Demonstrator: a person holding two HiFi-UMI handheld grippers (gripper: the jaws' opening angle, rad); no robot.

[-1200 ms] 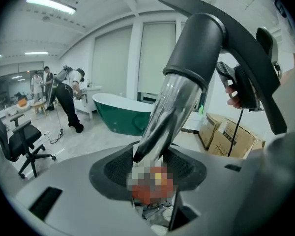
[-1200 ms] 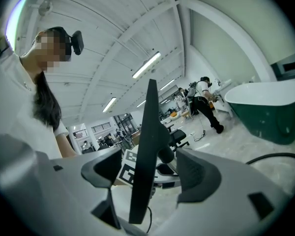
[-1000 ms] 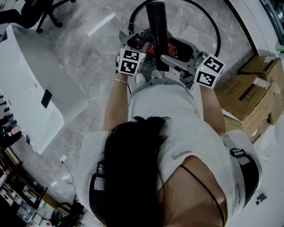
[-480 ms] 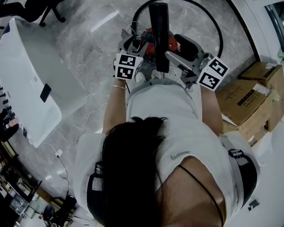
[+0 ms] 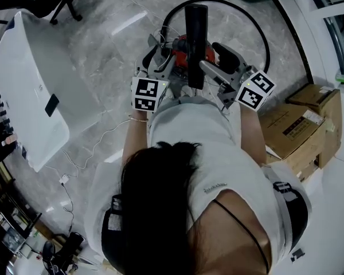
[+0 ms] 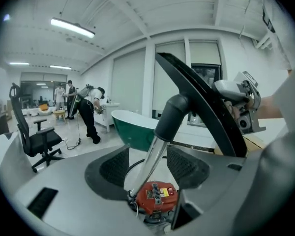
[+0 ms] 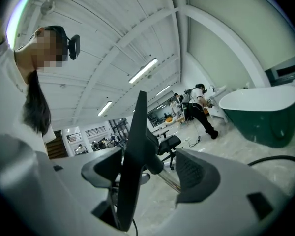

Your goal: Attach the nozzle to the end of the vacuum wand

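My left gripper [image 6: 151, 167] jaws just opened wide; the wand [image 6: 155, 154] is in the gap, pads off it. My right gripper [image 7: 152, 171] jaws are apart, with the nozzle [image 7: 133, 156] between them against one pad. Nozzle sits on the wand's top end.

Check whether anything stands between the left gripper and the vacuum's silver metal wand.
Nothing visible does. The fingers of the left gripper have just been opening, and the silver metal wand shows through their gap, touched by neither. The flat black nozzle sits higher, at the wand's upper end.
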